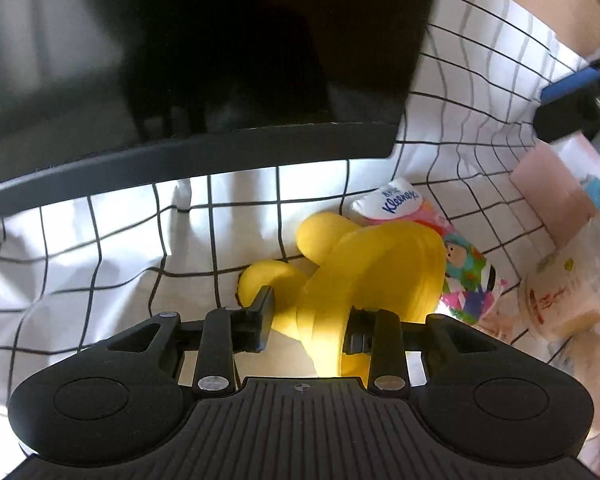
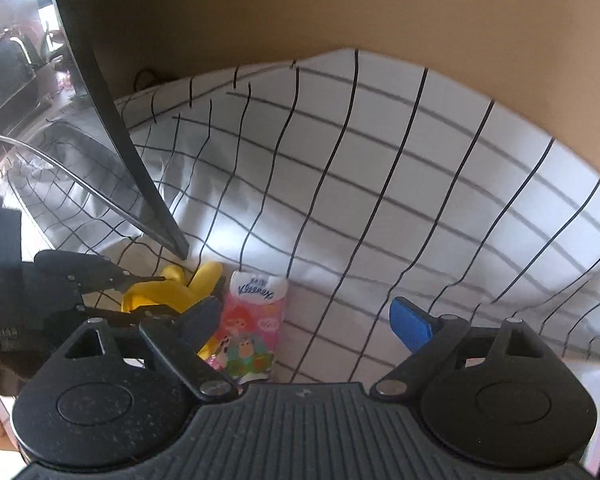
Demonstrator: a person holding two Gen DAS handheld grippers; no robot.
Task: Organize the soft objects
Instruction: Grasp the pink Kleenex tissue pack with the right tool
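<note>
My left tongs [image 1: 306,320] part-open astride yellow plush toy [image 1: 364,264], pads not pressing | Kleenex pack [image 1: 432,248] touching it at 2 o'clock | my right tongs [image 2: 300,320] wide, empty | checked cloth [image 2: 380,200] bare 12 to 3 | black panel edge [image 1: 188,160] close at 12

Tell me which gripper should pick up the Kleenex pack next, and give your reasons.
Right, probably. The right gripper is open and empty, and the Kleenex pack lies between its fingers, near the left one. The left gripper straddles the yellow plush toy, with the pack beyond its right finger.
</note>
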